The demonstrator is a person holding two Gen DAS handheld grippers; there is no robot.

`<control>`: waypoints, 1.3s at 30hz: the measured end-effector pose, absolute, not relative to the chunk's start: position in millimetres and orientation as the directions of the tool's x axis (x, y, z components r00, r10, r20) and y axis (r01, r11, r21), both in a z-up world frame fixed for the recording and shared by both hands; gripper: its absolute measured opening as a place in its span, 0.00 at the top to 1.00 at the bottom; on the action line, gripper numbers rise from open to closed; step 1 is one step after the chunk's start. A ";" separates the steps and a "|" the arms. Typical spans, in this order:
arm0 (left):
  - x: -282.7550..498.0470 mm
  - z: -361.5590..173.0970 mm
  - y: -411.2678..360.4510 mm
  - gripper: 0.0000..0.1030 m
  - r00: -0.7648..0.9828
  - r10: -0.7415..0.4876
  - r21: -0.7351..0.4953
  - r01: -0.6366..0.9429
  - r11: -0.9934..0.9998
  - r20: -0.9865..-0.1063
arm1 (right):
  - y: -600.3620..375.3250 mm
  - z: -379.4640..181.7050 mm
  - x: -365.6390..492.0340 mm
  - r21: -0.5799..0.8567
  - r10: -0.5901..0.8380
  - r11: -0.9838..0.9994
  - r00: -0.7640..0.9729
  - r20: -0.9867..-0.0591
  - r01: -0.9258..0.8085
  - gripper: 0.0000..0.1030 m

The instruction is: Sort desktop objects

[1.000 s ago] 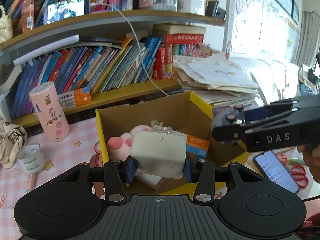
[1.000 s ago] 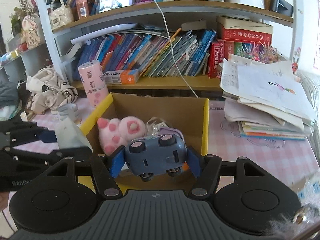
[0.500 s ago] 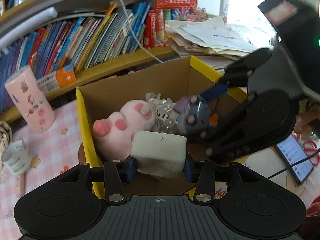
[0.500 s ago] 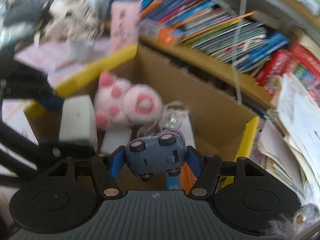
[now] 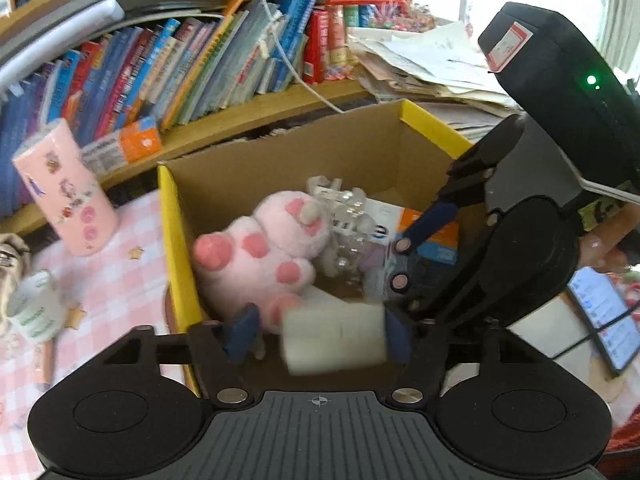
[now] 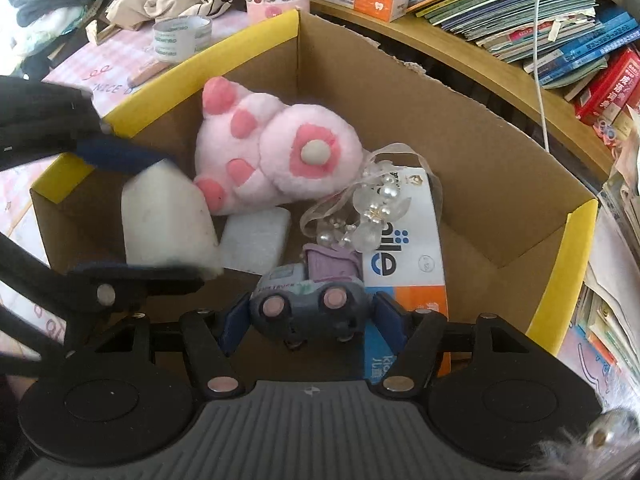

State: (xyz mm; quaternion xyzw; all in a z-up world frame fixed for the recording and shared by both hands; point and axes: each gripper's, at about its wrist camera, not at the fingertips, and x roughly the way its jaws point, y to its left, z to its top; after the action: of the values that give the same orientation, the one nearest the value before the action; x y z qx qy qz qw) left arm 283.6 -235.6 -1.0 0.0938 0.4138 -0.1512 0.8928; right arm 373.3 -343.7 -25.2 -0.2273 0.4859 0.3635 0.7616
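Your left gripper (image 5: 318,336) has its jaws opening; the white foam block (image 5: 335,339) sits between them, blurred, its long side running across from pad to pad. The right pad looks just at the block's end and the left pad (image 5: 242,330) stands clear of it, so the block is no longer clamped. From your right wrist view the same block (image 6: 166,220) stands tilted over the near left corner of the cardboard box (image 6: 460,132).

Your right gripper (image 6: 310,316) is also opening around the blue-grey toy car (image 6: 310,308). The car lies across the jaws with its wheels facing you and its long axis running pad to pad; narrow gaps show at both blue pads, so it looks released.

Just beyond the car, inside the box, lie a flat white foam pad (image 6: 254,242), a blue and orange carton (image 6: 404,264) and a clear beaded ornament (image 6: 368,216). Farther in, the pink plush toy (image 6: 272,158) rests against the left wall, paws toward you
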 end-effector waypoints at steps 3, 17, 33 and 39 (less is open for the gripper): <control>282.1 1.7 -234.7 0.30 0.619 -0.187 0.046 0.340 0.939 -0.763 | -346.2 -23.5 372.7 0.008 0.334 0.644 0.272 -0.902 -0.765 0.35; 246.1 34.3 -225.8 0.09 0.722 -0.172 0.070 0.291 0.954 -0.670 | -369.3 19.5 344.9 -0.039 0.393 0.720 0.454 -0.800 -0.693 0.18; 203.4 52.1 -209.7 0.06 0.787 -0.159 0.051 0.234 0.971 -0.596 | -399.2 47.7 281.6 -0.032 0.400 0.830 0.634 -0.662 -0.557 0.14; 192.0 51.2 -204.5 0.06 0.794 -0.180 0.039 0.248 0.968 -0.581 | -409.0 47.2 258.8 -0.024 0.348 0.880 0.678 -0.647 -0.474 0.14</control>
State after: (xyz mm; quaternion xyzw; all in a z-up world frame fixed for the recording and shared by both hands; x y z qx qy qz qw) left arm 192.0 -204.5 51.2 0.0566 0.3003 -0.1133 0.9454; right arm 258.8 -409.0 47.2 -0.0953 0.3316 0.2256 0.9111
